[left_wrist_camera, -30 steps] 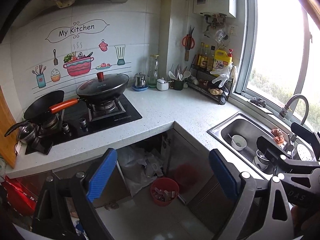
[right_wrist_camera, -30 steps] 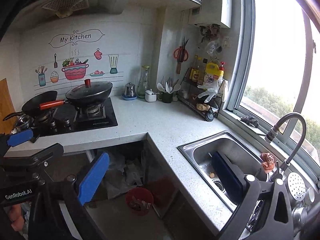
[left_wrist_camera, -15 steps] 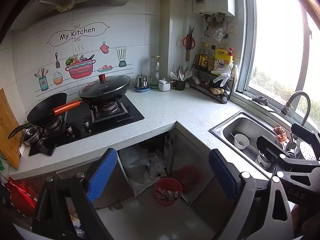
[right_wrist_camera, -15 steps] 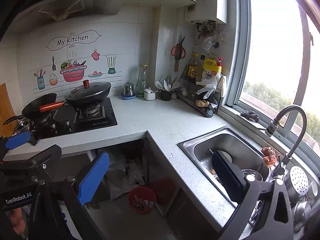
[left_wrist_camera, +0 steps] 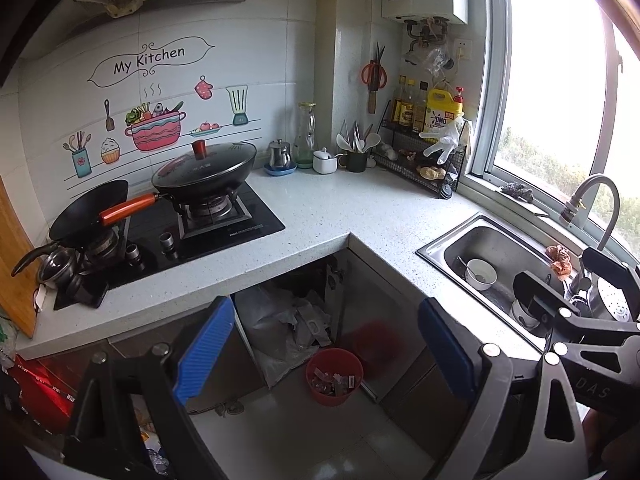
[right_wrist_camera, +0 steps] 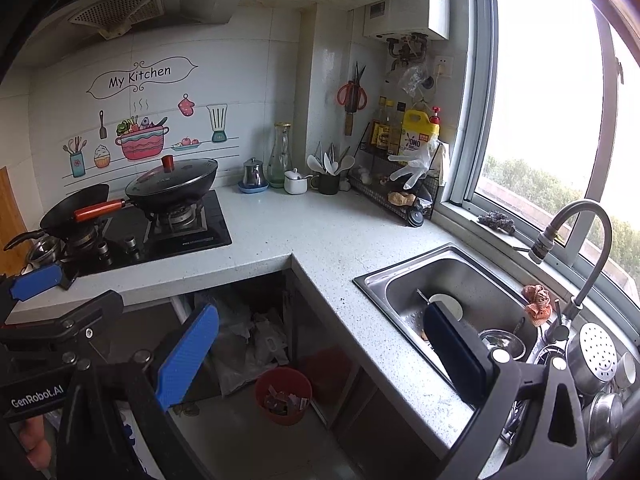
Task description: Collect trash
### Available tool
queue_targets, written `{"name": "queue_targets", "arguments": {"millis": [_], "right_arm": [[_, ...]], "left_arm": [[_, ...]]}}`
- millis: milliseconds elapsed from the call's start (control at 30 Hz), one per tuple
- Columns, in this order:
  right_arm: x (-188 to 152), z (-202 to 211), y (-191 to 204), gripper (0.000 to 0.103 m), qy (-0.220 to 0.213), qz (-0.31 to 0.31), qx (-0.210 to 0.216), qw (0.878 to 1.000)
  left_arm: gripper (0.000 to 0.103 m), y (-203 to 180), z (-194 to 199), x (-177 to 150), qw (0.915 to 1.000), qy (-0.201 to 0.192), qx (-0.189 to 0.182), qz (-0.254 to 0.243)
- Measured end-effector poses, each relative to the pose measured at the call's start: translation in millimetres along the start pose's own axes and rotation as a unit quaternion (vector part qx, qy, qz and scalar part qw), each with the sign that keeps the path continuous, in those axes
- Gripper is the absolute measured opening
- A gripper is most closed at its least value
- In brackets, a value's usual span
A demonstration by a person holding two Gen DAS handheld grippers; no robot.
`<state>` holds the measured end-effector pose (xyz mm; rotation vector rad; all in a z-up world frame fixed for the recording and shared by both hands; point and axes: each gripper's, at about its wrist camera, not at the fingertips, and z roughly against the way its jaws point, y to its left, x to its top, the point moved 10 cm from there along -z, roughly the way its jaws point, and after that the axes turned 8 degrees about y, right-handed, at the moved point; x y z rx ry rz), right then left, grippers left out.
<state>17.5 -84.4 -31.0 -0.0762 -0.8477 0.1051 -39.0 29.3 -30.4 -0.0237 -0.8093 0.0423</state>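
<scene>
Both tools, left (left_wrist_camera: 324, 350) and right (right_wrist_camera: 320, 354), spread and empty; small red plastic bin (left_wrist_camera: 334, 376) on floor holding scraps; speckled white table (left_wrist_camera: 320, 216) showing no litter.

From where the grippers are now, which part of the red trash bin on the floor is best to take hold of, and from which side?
Grip the rim of the red trash bin, probably from above. It stands upright on the floor with its mouth open upward, and its round body looks too wide for the jaws. Take the near rim: cabinet and bags crowd the back. Both the left gripper and the right gripper are open and empty.
</scene>
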Motion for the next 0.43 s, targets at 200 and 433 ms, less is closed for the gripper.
{"name": "queue_targets", "arguments": {"millis": [200, 433], "right_arm": [[-2.1, -1.8, 0.0, 0.102, 0.006, -0.001, -0.004, 1.0], [-5.0, -5.0, 1.1, 0.102, 0.016, -0.002, -0.004, 1.0]], "left_arm": [[0.092, -2.1, -4.4, -3.8, 1.0, 0.008, -0.004, 0.001], [0.092, -1.7, -8.9, -5.7, 0.9998, 0.017, -0.005, -0.001]]}}
